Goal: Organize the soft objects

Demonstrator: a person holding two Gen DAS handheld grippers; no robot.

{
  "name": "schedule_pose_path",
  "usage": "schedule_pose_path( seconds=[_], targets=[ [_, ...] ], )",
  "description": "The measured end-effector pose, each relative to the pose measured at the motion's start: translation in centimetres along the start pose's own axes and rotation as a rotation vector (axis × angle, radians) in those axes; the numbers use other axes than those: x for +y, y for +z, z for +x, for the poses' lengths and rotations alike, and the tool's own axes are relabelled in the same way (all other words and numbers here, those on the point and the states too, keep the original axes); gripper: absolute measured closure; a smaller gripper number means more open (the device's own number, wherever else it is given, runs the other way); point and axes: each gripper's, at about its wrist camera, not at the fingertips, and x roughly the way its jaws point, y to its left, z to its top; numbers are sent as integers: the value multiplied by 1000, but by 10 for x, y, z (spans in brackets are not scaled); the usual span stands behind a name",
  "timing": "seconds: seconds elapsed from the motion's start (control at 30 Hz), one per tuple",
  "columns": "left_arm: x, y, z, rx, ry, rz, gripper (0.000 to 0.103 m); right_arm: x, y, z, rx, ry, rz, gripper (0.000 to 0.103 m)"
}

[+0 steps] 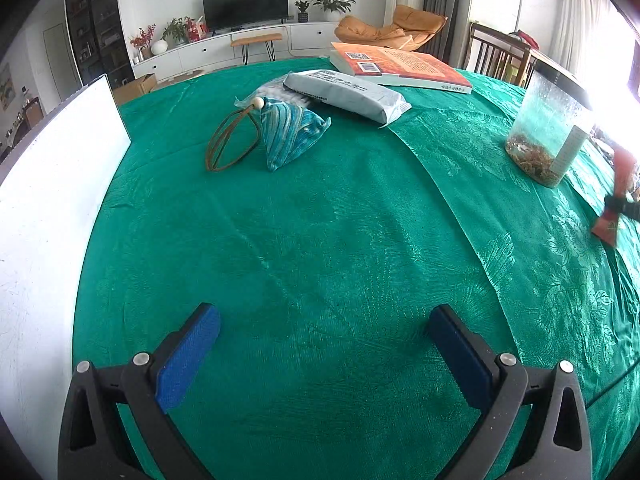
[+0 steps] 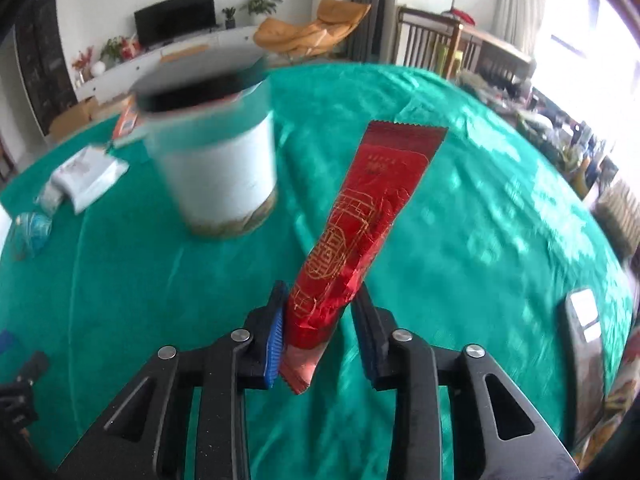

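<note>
The right gripper (image 2: 320,320) pinches the red packet's (image 2: 360,216) lower end, so it could swing into the jar (image 2: 216,172) or slip free; the left gripper (image 1: 320,356) hangs open and empty over the green cloth (image 1: 340,240).

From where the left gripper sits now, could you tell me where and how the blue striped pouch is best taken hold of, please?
Grip the blue striped pouch across its upper body, just below the wooden bead, coming from above with the left gripper open. It stands as a soft pyramid, narrowest near the top, so the fingers can likely span it there. Keep clear of the brown cord loop lying to its left.
</note>
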Motion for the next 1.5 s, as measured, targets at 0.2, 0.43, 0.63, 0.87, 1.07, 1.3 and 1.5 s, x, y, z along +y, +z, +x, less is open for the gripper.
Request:
schedule_pose_path(
  seconds=[0.2,0.43,0.63,0.87,1.07,1.3,1.5],
  targets=[
    [0,0,0,0,0,0,0,-18,-8,-24,-75,-41,68,28],
    [0,0,0,0,0,0,0,17,-63,-30,-26,37,67,29],
    [0,0,0,0,0,0,0,24,-66,-17,16,35,10,29],
    [0,0,0,0,0,-1,0,25,-75,-20,22,38,16,24],
    [0,0,0,0,0,-1,0,24,-76,-17,31,43,22,18],
    [0,0,0,0,0,-1,0,24,-76,-17,32,45,22,17],
    [0,0,0,0,0,-1,0,24,-76,-17,32,45,22,17]
  ],
)
